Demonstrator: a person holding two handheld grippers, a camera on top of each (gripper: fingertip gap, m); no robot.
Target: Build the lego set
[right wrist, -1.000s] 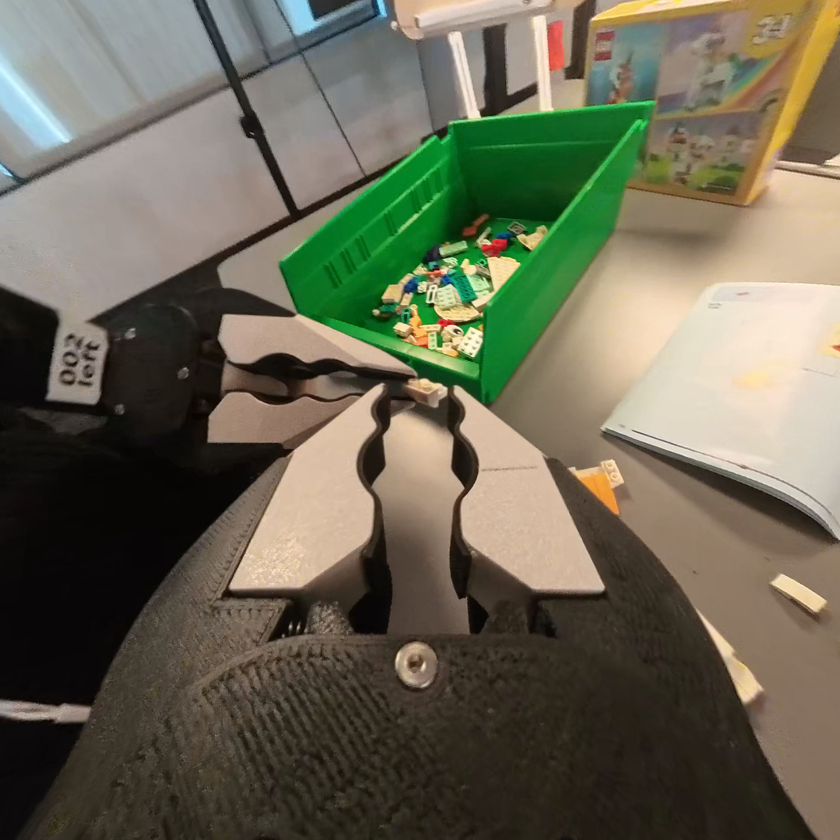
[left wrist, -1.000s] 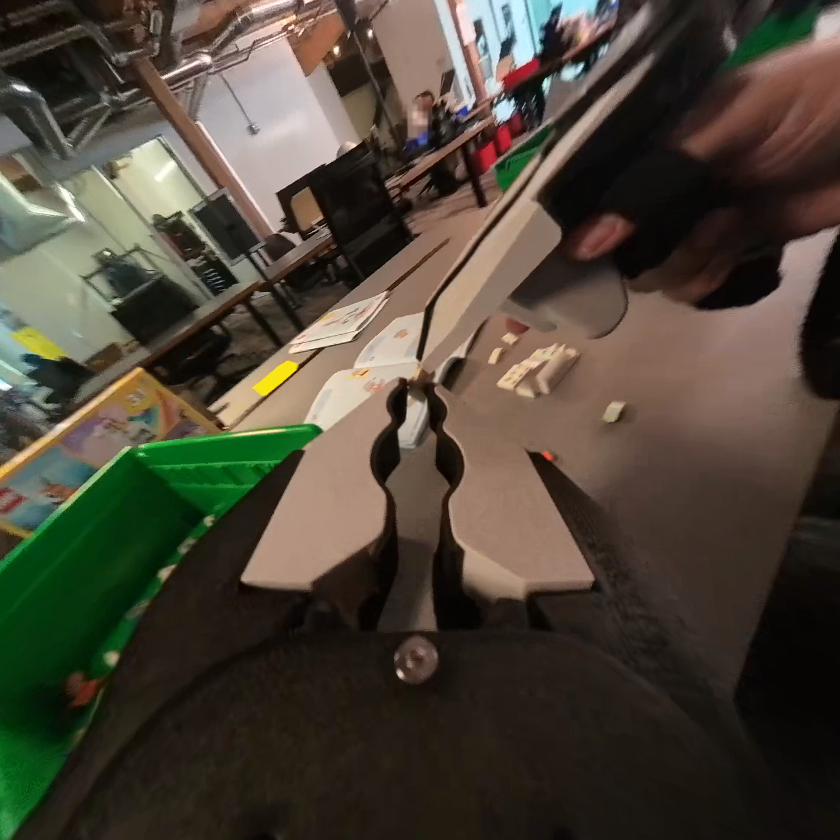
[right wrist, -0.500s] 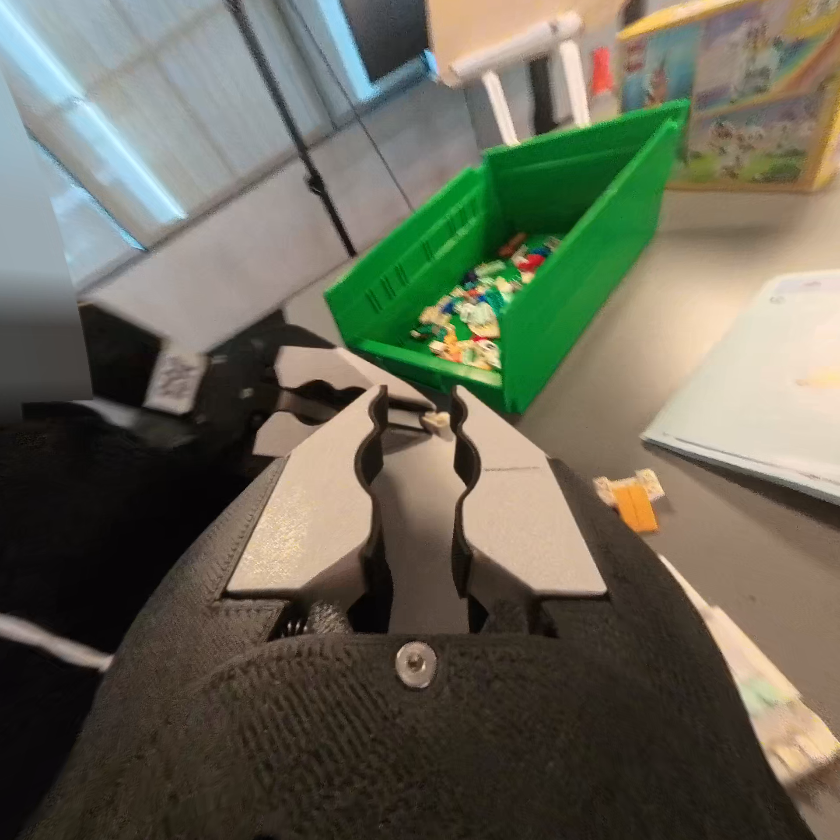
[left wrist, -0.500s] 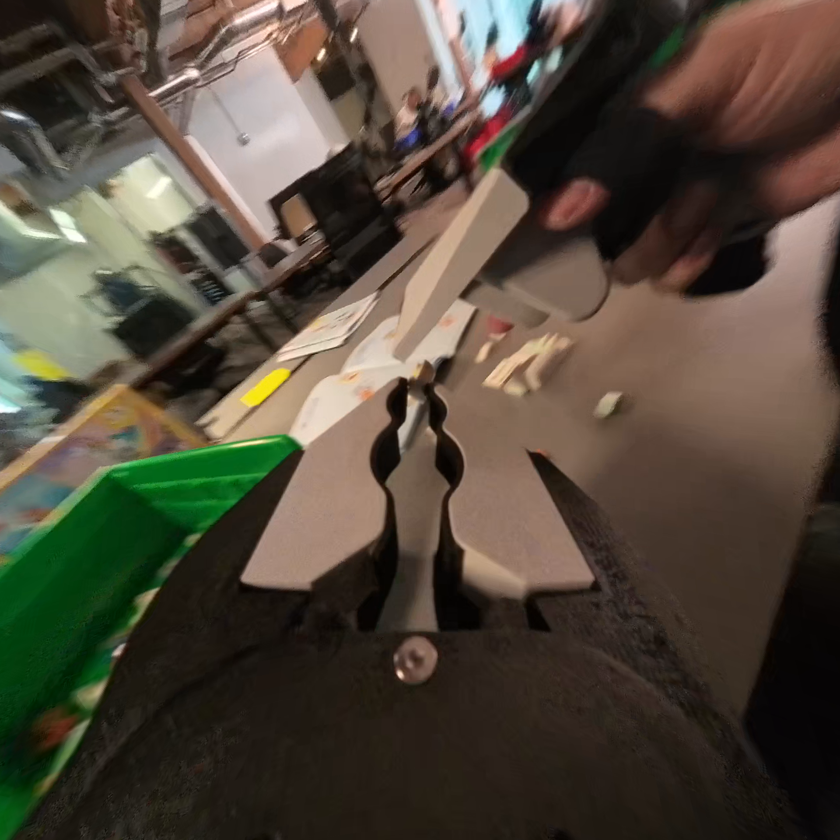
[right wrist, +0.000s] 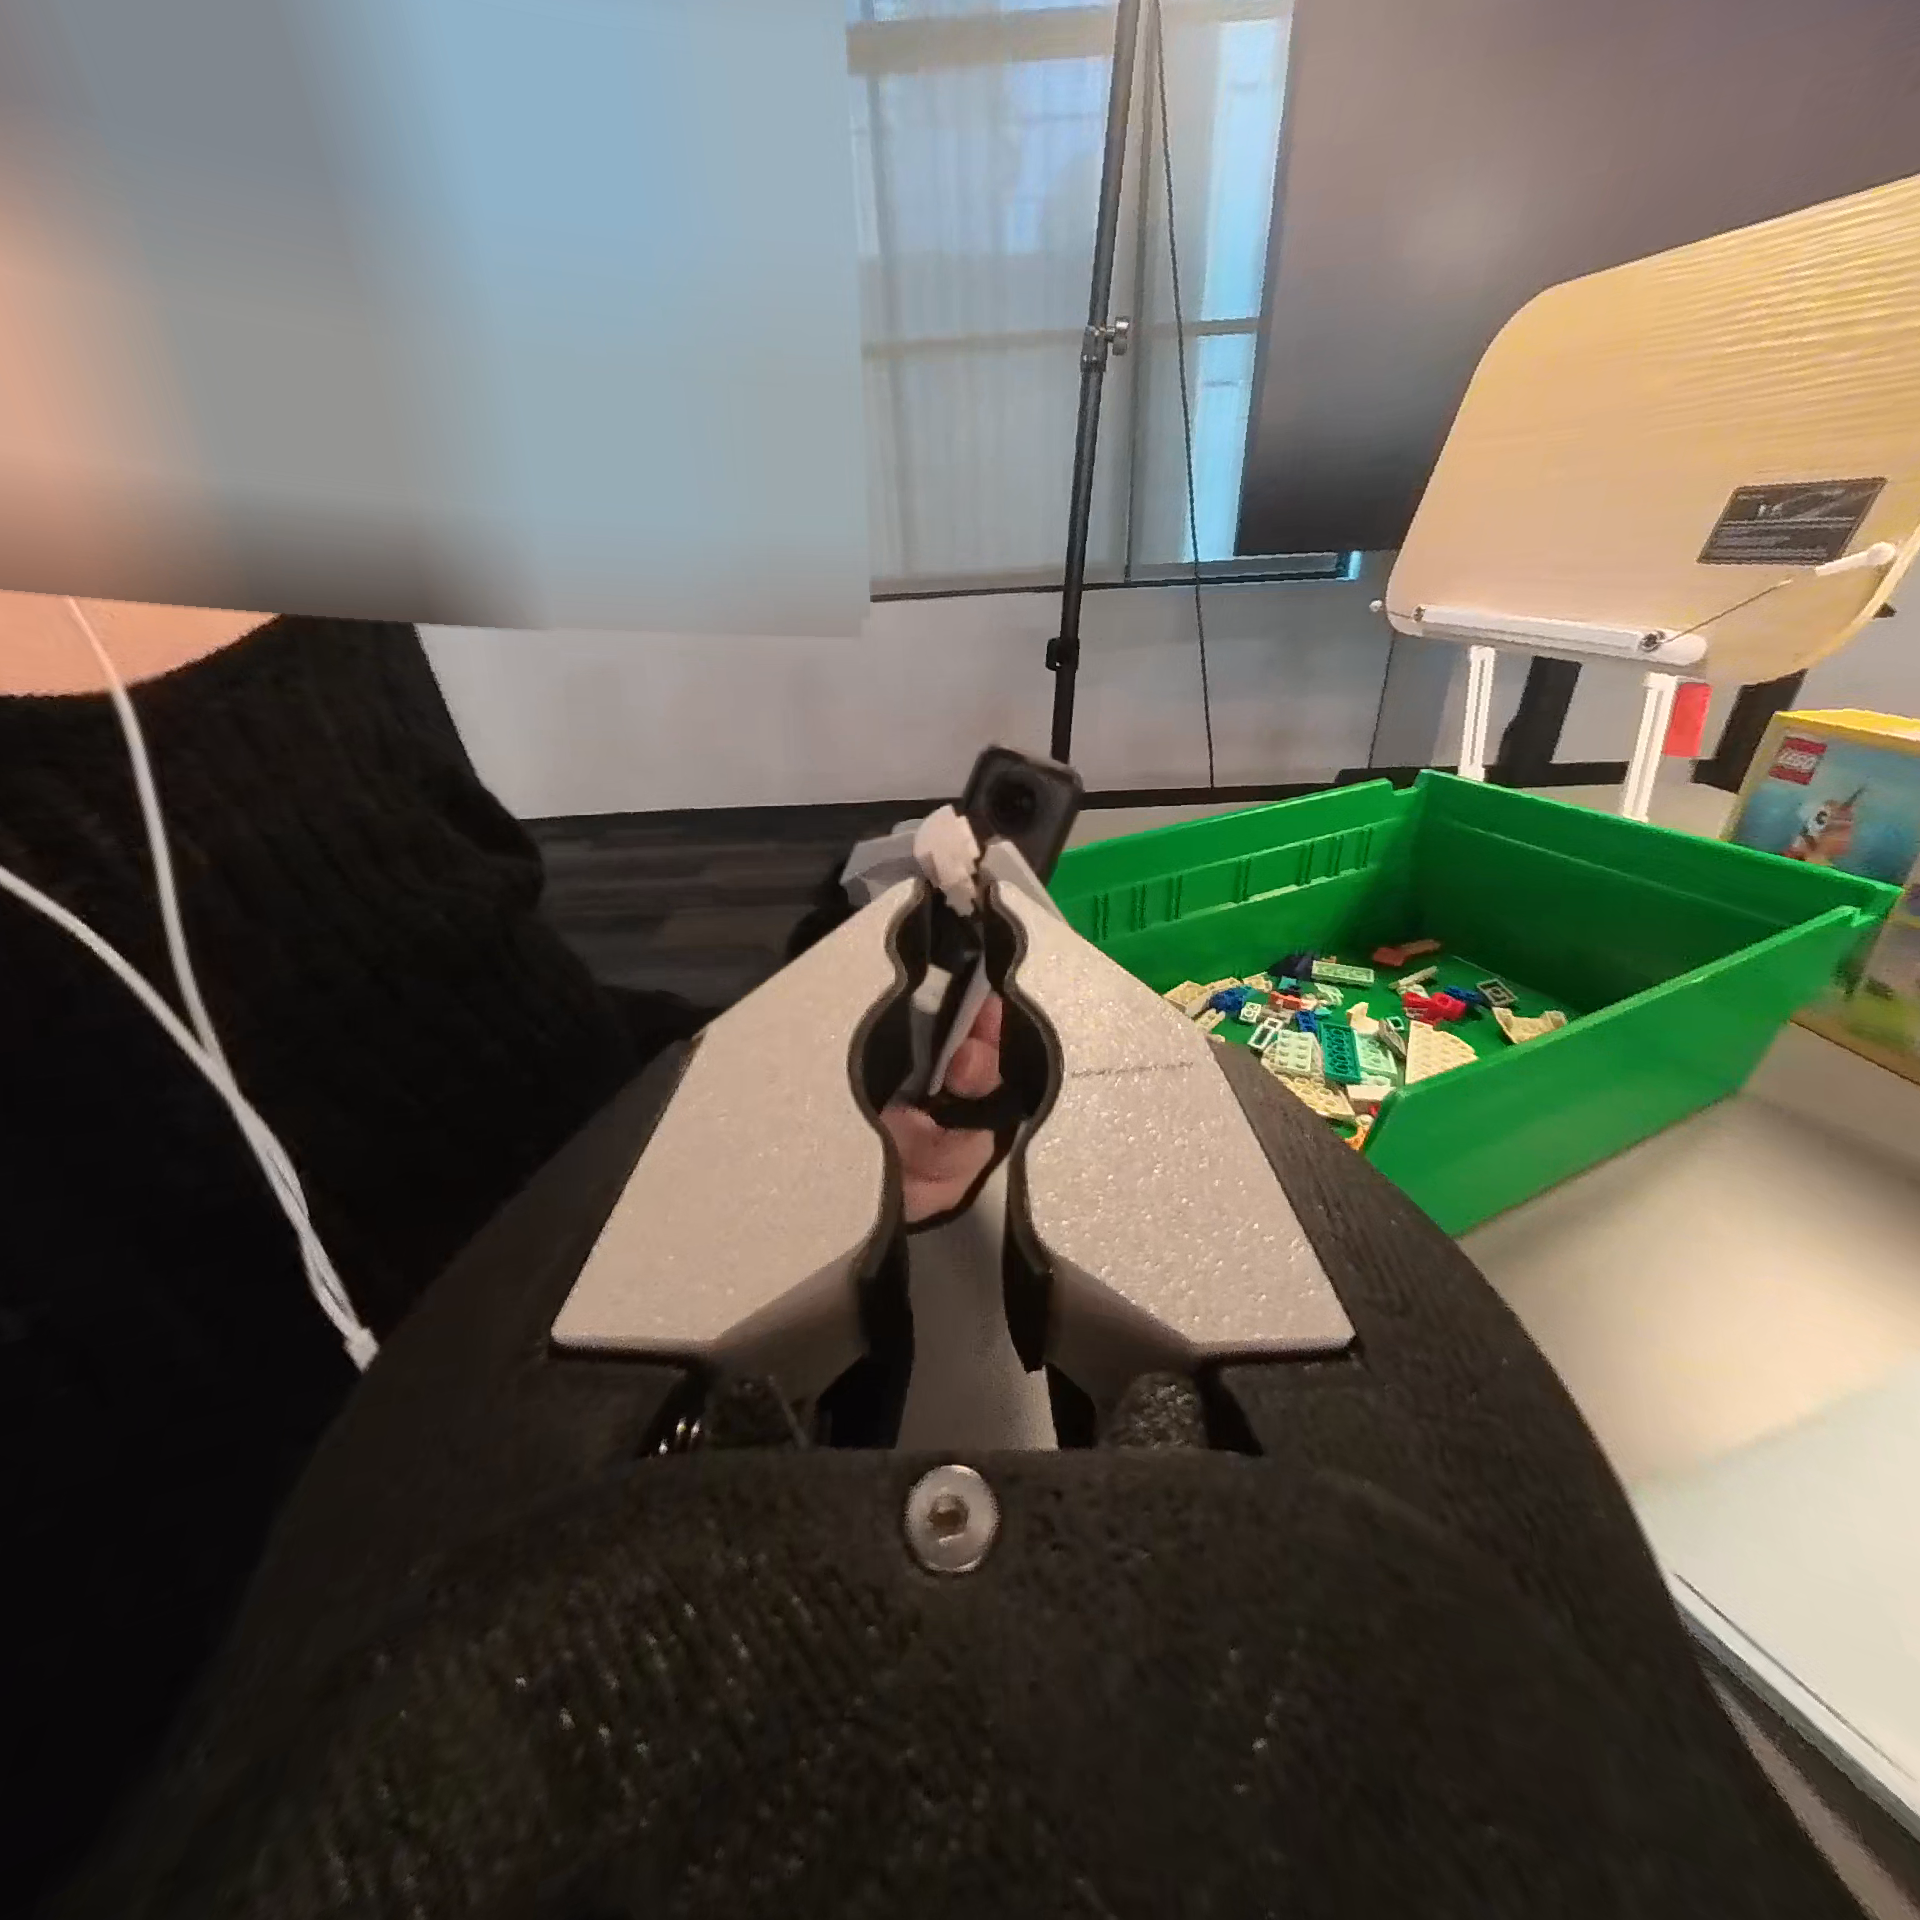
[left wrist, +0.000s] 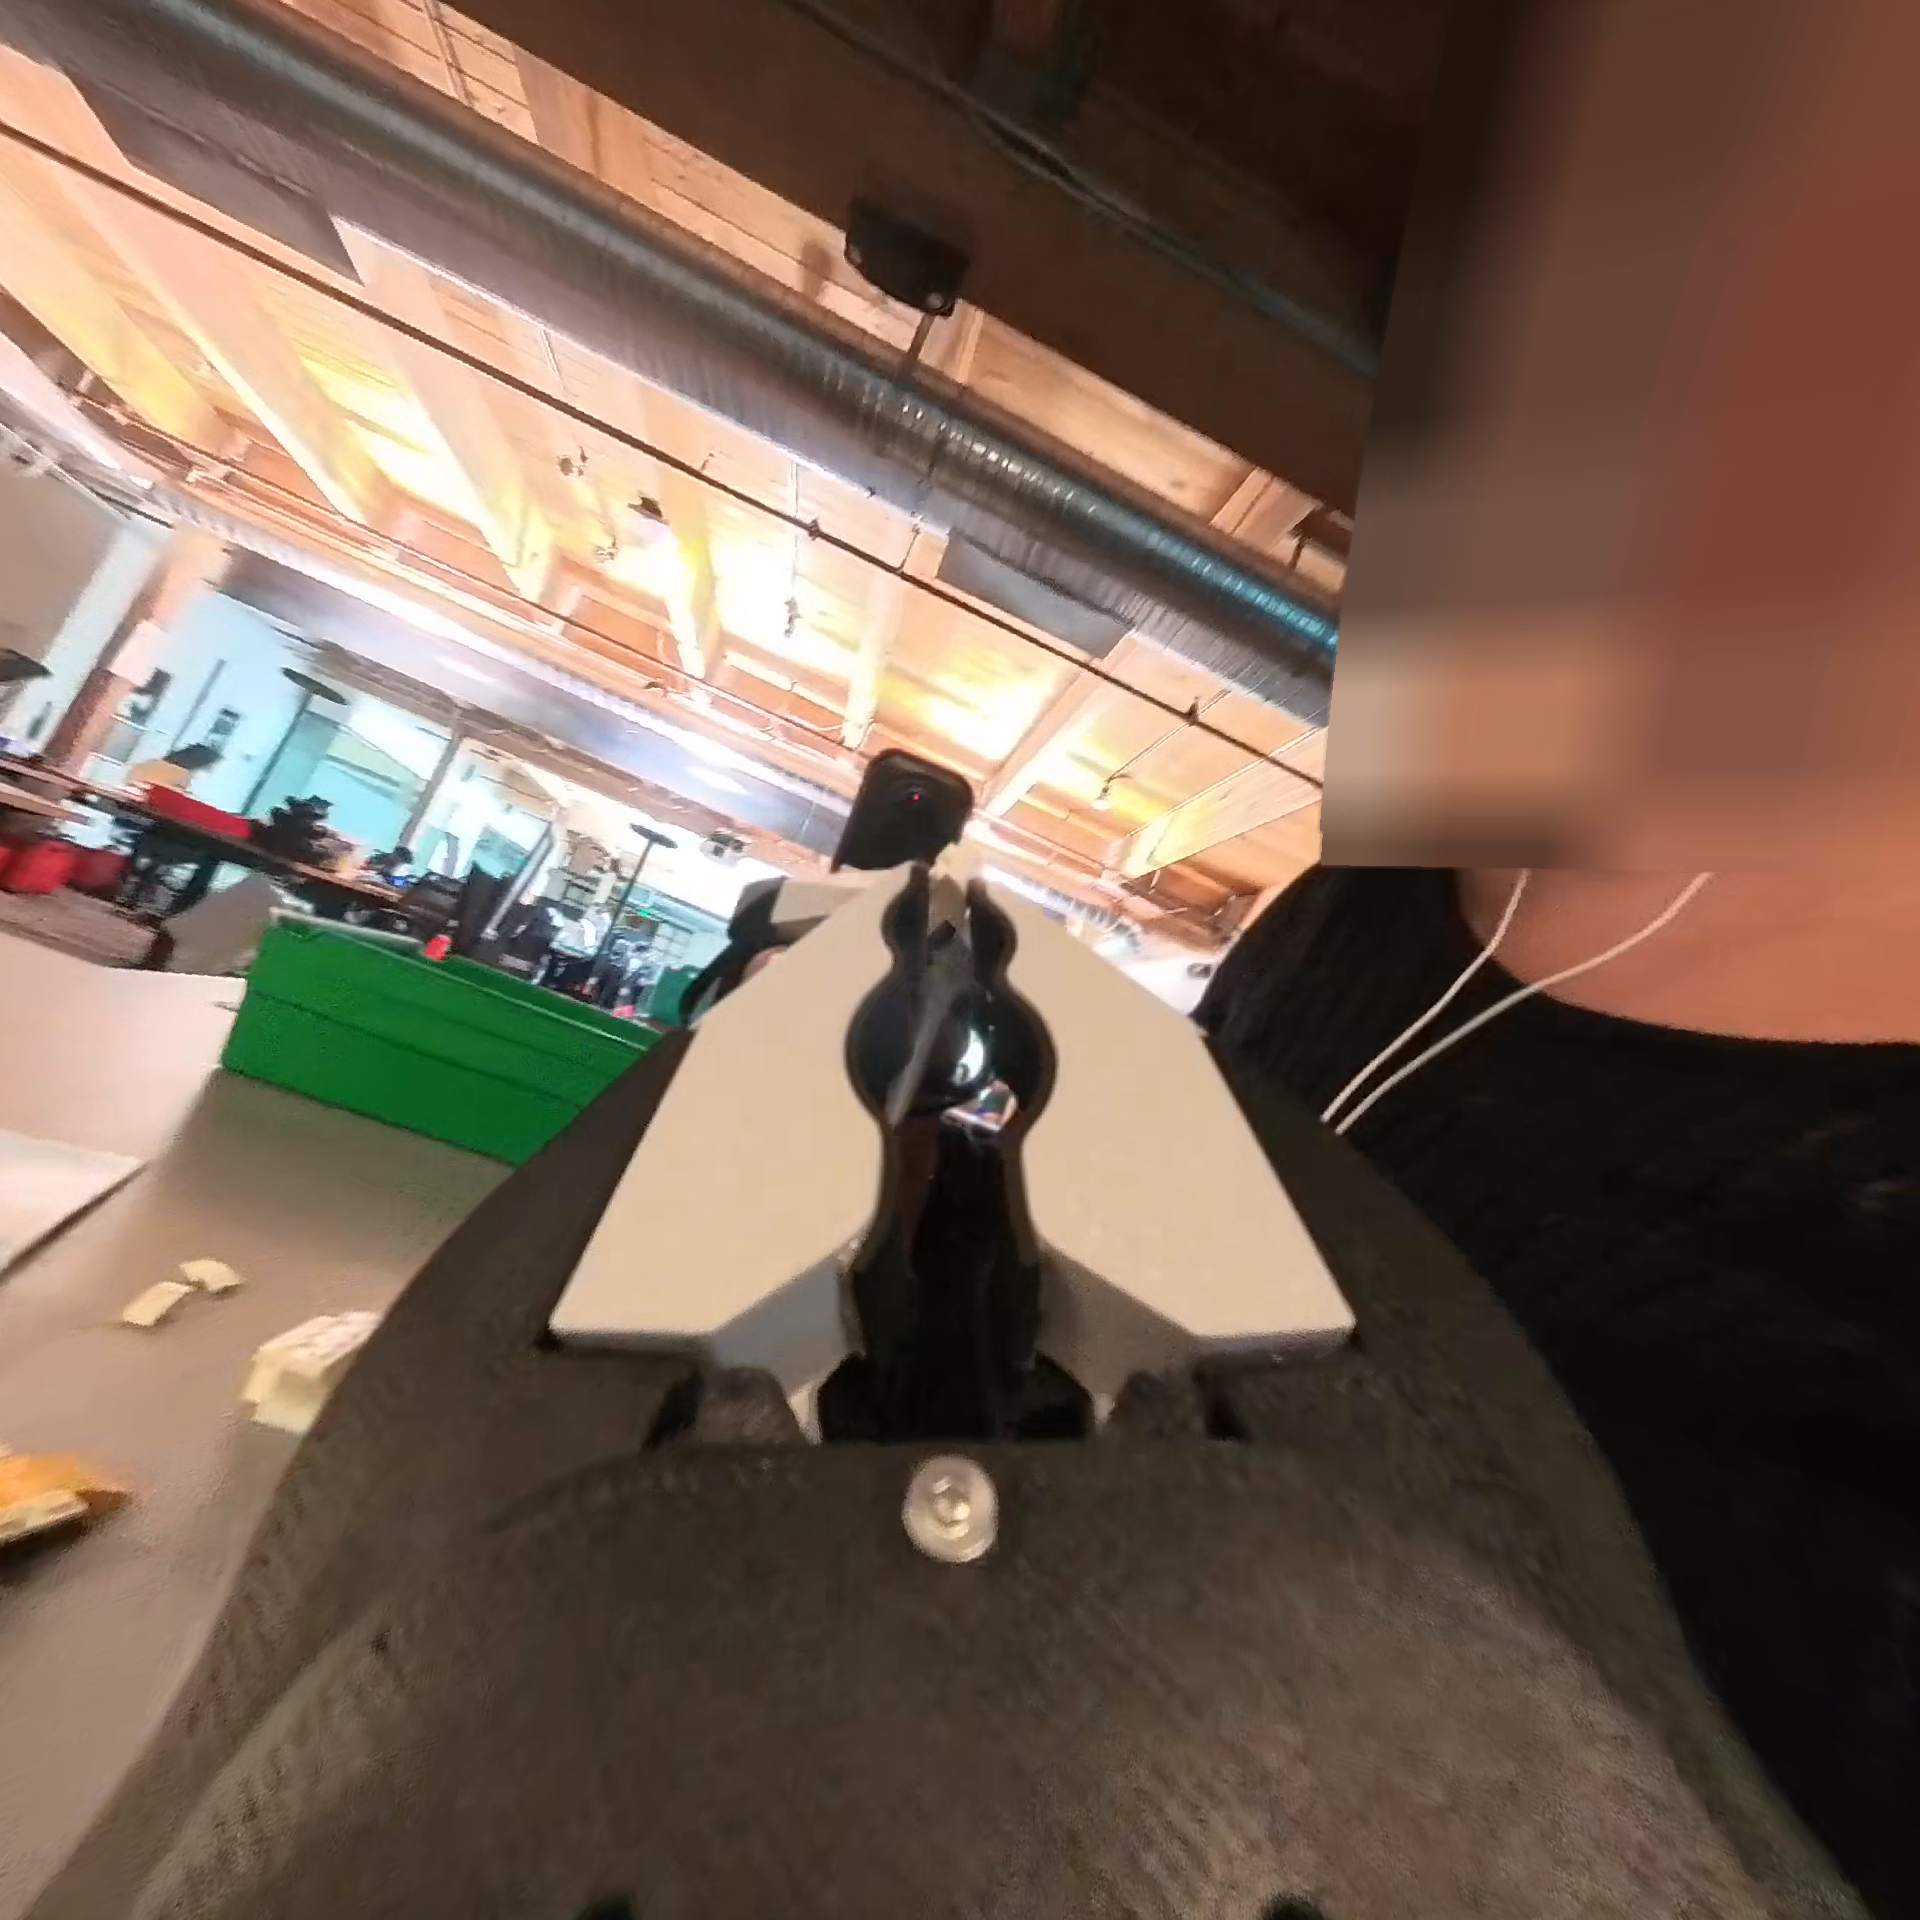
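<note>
Both grippers are raised off the table and point at each other, tip to tip, in front of a person in a black sweater. My left gripper (left wrist: pixel 941 881) is shut, with a small white lego piece (left wrist: pixel 952 860) at its tips. My right gripper (right wrist: pixel 951 885) is shut on the same small white lego piece (right wrist: pixel 950 854), which sticks up above its tips. Each view shows the other gripper's camera just behind the piece, in the left wrist view (left wrist: pixel 906 821) and in the right wrist view (right wrist: pixel 1023 816). How the piece sits between the two pairs of tips is hidden.
A green bin (right wrist: pixel 1621 1101) with several mixed lego pieces stands on the table to the right; it also shows in the left wrist view (left wrist: pixel 416 1029). A lego box (right wrist: pixel 1829 810) stands behind it. Loose cream pieces (left wrist: pixel 301 1366) and an orange piece (left wrist: pixel 42 1496) lie on the table. My left and right fingertips are right by each other.
Both grippers have lifted from low over the table and turned toward the person. The right gripper's jaws have closed onto the white piece held at the left gripper's tips.
</note>
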